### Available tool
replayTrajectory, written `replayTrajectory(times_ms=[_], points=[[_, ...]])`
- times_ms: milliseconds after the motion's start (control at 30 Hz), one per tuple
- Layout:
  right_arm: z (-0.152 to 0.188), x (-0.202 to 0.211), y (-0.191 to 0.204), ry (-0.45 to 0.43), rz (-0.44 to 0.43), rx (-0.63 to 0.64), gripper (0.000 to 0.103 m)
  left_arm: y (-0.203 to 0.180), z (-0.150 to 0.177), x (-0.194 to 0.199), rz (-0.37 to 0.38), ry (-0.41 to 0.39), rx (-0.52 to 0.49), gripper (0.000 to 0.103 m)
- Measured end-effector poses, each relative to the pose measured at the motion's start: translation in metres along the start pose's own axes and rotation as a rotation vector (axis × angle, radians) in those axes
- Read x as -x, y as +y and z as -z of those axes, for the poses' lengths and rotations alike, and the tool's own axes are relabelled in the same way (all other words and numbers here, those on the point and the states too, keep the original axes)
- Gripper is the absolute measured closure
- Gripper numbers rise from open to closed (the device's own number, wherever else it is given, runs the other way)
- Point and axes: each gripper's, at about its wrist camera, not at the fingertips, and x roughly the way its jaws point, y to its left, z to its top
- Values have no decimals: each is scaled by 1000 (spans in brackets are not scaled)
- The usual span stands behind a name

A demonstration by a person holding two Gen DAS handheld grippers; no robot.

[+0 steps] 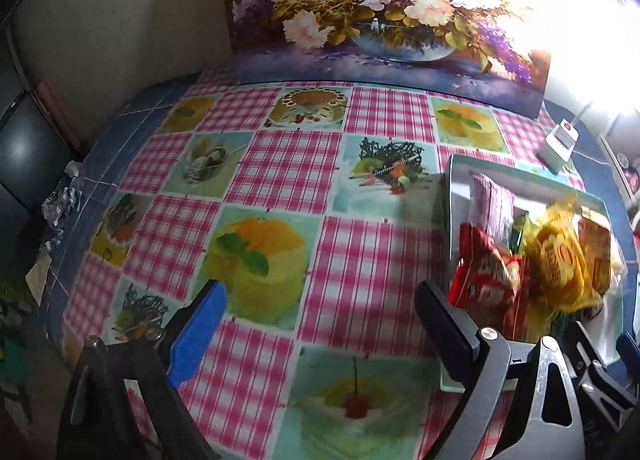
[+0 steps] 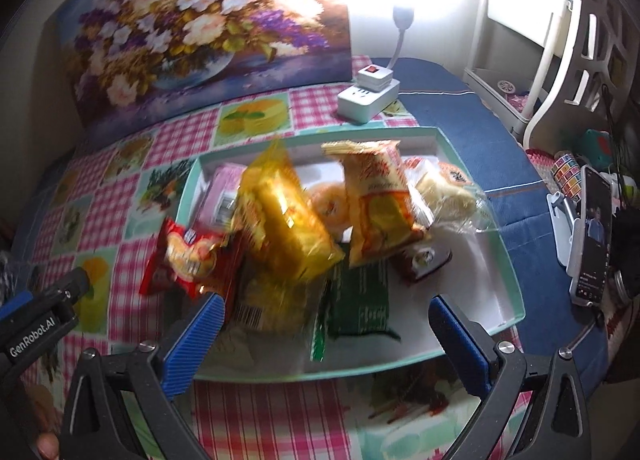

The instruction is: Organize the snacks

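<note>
A shallow teal-rimmed tray [image 2: 516,288] holds a loose heap of snacks: a yellow packet [image 2: 280,216], an orange packet [image 2: 380,200], a red packet [image 2: 188,260] hanging over the left rim, a green packet [image 2: 360,304], a pink packet [image 2: 224,188] and a clear bag of buns [image 2: 444,188]. My right gripper [image 2: 328,340] stands wide open just above the tray's near side, its pads touching nothing. My left gripper [image 1: 320,332] is open over the checked tablecloth, left of the tray [image 1: 452,180] and the red packet [image 1: 488,280]. It shows in the right wrist view as the left gripper [image 2: 40,312].
A flower painting [image 1: 384,12] leans against the wall at the back. A white power strip [image 2: 368,96] sits behind the tray. A phone on a stand [image 2: 596,236] and clutter line the right edge. Crumpled foil [image 1: 60,204] lies at the left edge.
</note>
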Motion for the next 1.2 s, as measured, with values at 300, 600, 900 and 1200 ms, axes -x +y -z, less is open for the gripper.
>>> replayTrajectory(times_ms=[300, 600, 900, 1200], points=[[8, 7, 2, -1, -4, 15, 0, 8, 20, 3, -25, 26, -51, 8], [8, 11, 2, -3, -4, 18, 0, 18, 21, 10, -24, 12, -17, 8], [8, 6, 3, 16, -18, 19, 0, 18, 18, 9, -20, 9, -20, 8], [8, 3, 4, 17, -28, 21, 0, 14, 17, 4, -30, 29, -41, 8]])
